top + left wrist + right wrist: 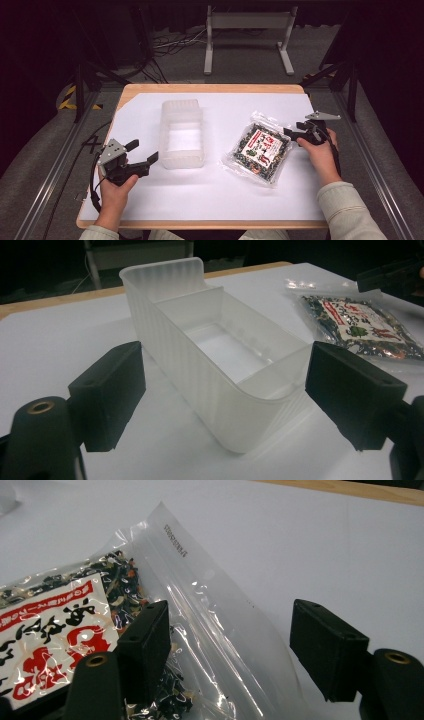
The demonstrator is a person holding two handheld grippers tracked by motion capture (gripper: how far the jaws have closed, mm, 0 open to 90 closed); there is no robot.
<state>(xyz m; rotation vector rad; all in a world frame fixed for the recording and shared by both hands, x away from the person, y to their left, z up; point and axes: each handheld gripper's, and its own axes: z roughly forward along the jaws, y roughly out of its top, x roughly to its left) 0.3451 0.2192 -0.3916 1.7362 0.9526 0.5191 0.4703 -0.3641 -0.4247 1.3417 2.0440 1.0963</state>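
A translucent white plastic bin (181, 133) stands on the white table, its inside bare (220, 347). My left gripper (141, 152) is open just left of the bin's near corner, its jaws either side of that corner (250, 410) without touching it. A clear bag of dark dried food with a red and white label (257, 148) lies flat to the right of the bin. My right gripper (294, 129) is open at the bag's far right edge, with the clear sealed strip of the bag (210, 610) between its jaws and one black finger (147, 650) over the bag.
The white sheet (210, 192) covers most of a wooden table whose edge (210, 89) shows at the back. A white metal stand (247, 35) and cables are on the floor beyond. Aluminium rails (60, 155) run along both sides.
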